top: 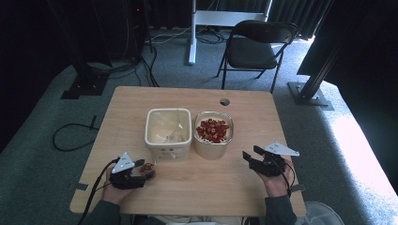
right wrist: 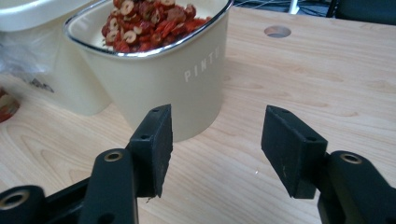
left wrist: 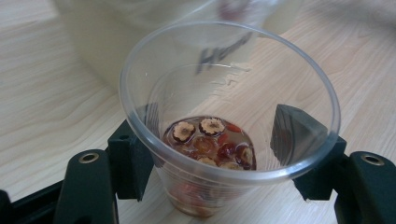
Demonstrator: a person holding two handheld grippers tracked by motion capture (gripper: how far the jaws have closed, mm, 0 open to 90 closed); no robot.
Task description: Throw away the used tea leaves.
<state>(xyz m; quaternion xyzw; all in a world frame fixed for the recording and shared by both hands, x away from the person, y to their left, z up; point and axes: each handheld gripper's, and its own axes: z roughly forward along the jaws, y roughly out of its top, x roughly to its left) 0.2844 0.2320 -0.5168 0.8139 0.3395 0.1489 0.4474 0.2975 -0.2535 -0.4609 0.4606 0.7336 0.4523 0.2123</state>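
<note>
At the near left corner of the bench [top: 244, 183], the left tool [top: 145, 172] pinches a clear plastic cup [left wrist: 229, 107] by its lower wall, one black jaw pressed on each side. The cup stands upright and holds a shallow layer of dried red fruit slices [left wrist: 210, 144]. We judge it light, thin-walled and easily crushed or squeezed out of round, its smooth plastic apt to slip. We would therefore hold it low on the wall, as here, with modest pressure and keep it level so nothing spills.

Just beyond the cup stand two cream tubs side by side: the left tub [top: 168, 127] holds crumpled clear film, the right tub [right wrist: 154, 79] is heaped with the same red fruit. Both lie close enough to be knocked by any forward swing of the cup. The right tool [top: 256, 156] rests near the right edge, jaws spread and empty, aimed at the fruit tub.
</note>
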